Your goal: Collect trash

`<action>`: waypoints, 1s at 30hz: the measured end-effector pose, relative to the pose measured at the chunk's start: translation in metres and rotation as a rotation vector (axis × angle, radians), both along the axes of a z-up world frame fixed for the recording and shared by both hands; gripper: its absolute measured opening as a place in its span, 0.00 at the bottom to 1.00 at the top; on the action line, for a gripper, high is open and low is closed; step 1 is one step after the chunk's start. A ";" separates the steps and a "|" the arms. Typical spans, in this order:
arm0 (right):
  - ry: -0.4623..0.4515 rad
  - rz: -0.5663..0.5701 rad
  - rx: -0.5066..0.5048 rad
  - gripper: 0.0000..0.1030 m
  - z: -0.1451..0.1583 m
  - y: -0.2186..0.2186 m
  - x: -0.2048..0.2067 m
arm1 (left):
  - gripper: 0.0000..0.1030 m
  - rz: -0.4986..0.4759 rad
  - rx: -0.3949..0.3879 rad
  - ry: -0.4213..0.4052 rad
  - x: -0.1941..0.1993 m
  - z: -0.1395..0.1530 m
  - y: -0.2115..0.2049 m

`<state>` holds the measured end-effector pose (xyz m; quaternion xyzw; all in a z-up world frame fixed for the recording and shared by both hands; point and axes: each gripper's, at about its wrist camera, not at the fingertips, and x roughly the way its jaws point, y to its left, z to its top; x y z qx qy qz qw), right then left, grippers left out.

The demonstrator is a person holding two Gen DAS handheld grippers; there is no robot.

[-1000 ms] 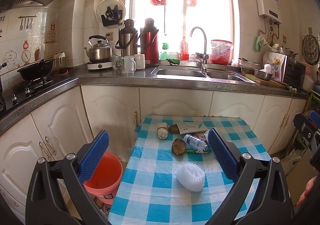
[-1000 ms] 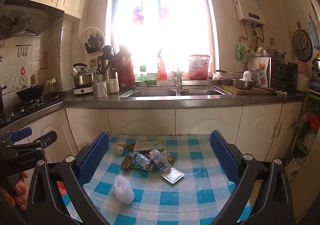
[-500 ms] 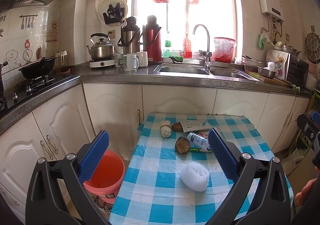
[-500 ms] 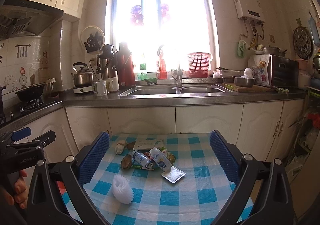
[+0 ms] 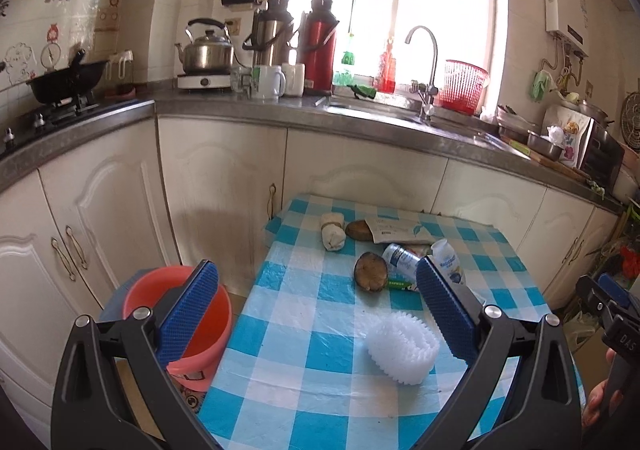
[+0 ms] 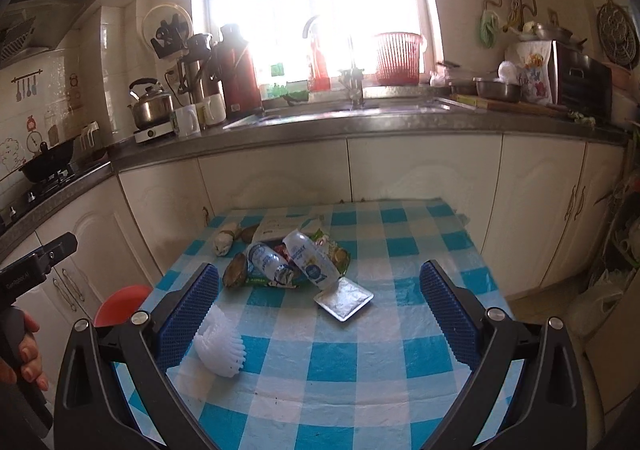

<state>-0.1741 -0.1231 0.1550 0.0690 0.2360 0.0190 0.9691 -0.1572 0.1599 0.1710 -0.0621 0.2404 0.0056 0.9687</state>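
Observation:
Trash lies on a blue-checked table [image 5: 312, 346] [image 6: 360, 362]: a white foam fruit net [image 5: 402, 346] [image 6: 220, 348], a brown half shell [image 5: 371, 272] [image 6: 235, 270], two small plastic bottles [image 6: 268, 262] [image 6: 310, 260], a green wrapper [image 6: 338, 254], a silver foil tray [image 6: 344, 299], a wrapped roll [image 5: 333, 231] and a paper packet [image 5: 400, 231]. A red bucket [image 5: 180, 326] [image 6: 120, 304] stands on the floor left of the table. My left gripper [image 5: 316, 310] is open and empty above the table's left part. My right gripper [image 6: 320, 314] is open and empty above the table's middle.
White cabinets [image 5: 224, 186] and a grey counter [image 6: 360, 126] run behind the table, with a sink, kettle [image 5: 206, 50], thermoses and mugs. A stove with a wok [image 5: 64, 84] is on the left. Bags and clutter [image 6: 616, 274] crowd the floor at the right.
Both grippers have moved forward and tilted down toward the table; the trash and bucket look larger and closer. Both stay open.

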 end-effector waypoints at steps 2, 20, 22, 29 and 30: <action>0.035 0.004 0.015 0.96 -0.014 -0.004 0.011 | 0.97 -0.020 -0.003 0.025 0.010 -0.013 0.000; 0.211 0.079 0.115 0.96 -0.081 -0.041 0.091 | 0.97 -0.125 -0.084 0.210 0.146 -0.072 0.015; 0.226 0.099 0.134 0.96 -0.085 -0.041 0.098 | 0.97 -0.114 -0.114 0.234 0.168 -0.077 0.018; 0.285 0.187 0.176 0.96 -0.102 -0.024 0.116 | 0.97 -0.100 -0.147 0.295 0.248 -0.101 0.015; 0.285 0.195 0.174 0.96 -0.103 -0.021 0.117 | 0.96 -0.103 -0.144 0.300 0.257 -0.105 0.012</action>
